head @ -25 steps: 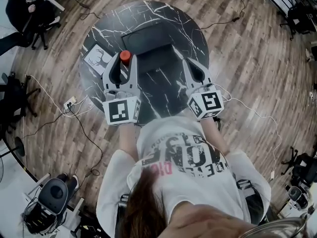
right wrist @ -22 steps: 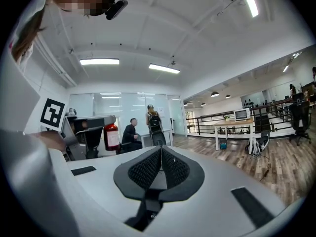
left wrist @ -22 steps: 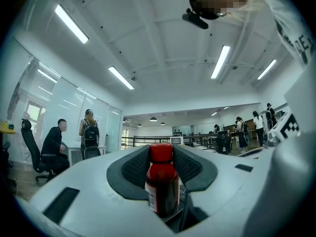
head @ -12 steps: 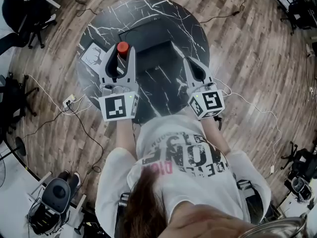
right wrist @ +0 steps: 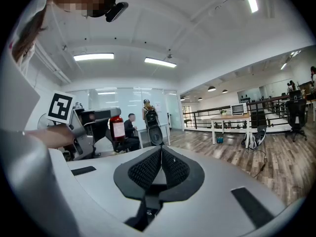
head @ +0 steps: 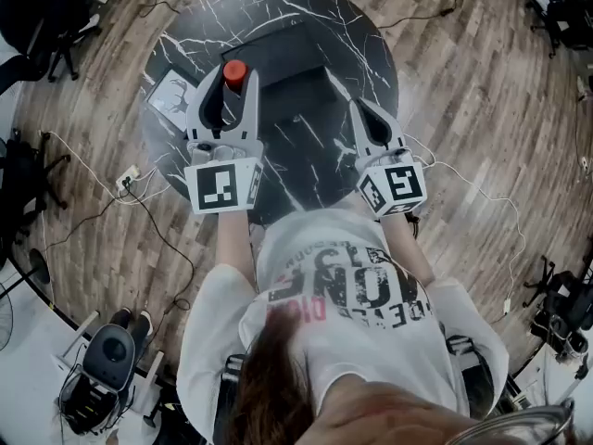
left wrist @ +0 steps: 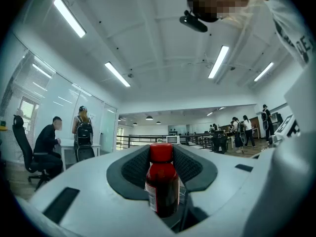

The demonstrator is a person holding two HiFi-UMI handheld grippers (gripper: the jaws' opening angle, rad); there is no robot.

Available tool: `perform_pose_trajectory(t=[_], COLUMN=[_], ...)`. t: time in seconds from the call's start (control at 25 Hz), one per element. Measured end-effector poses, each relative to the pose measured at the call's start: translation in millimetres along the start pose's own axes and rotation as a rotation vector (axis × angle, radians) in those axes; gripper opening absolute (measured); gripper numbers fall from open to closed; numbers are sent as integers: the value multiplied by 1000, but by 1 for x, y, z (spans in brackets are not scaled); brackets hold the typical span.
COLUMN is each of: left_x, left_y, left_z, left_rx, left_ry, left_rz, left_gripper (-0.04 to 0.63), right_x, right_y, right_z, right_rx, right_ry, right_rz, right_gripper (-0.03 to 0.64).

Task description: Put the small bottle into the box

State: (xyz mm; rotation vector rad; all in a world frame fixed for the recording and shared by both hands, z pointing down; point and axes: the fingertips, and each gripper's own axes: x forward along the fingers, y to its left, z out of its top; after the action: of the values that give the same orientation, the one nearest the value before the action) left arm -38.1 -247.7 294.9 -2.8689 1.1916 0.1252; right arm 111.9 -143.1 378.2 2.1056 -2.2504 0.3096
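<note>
A small dark bottle (head: pixel 234 70) with a red cap stands upright between the jaws of my left gripper (head: pixel 231 82), which is shut on it above the table's left part, just left of the black box (head: pixel 289 83). In the left gripper view the bottle (left wrist: pixel 162 186) fills the gap between the dark pads (left wrist: pixel 136 169). My right gripper (head: pixel 358 109) hovers right of the box, shut with nothing in it; its pads (right wrist: pixel 148 171) meet in the right gripper view. That view also shows the bottle (right wrist: pixel 117 128) held at the left.
The box sits on a round black marble table (head: pixel 361 44) over a wooden floor. A white card with a deer drawing (head: pixel 172 100) lies at the table's left edge. Cables (head: pixel 130 179) trail on the floor; office chairs stand around.
My left gripper has carried the bottle a little forward along the box's left side. The right gripper has hardly moved.
</note>
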Motion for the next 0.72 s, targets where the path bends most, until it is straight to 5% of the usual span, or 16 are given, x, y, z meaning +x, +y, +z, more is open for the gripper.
perform_pose_trajectory(t=[0.72], left_x=[22], left_y=[-9], left_z=[-28], left_rx=[-27], left_ry=[49], left_rz=[-80], left_gripper=[143], right_x=[-5], right_y=[-10], right_z=[-17], right_rx=[15], right_ry=[53], right_rz=[-71], right_gripper=[2])
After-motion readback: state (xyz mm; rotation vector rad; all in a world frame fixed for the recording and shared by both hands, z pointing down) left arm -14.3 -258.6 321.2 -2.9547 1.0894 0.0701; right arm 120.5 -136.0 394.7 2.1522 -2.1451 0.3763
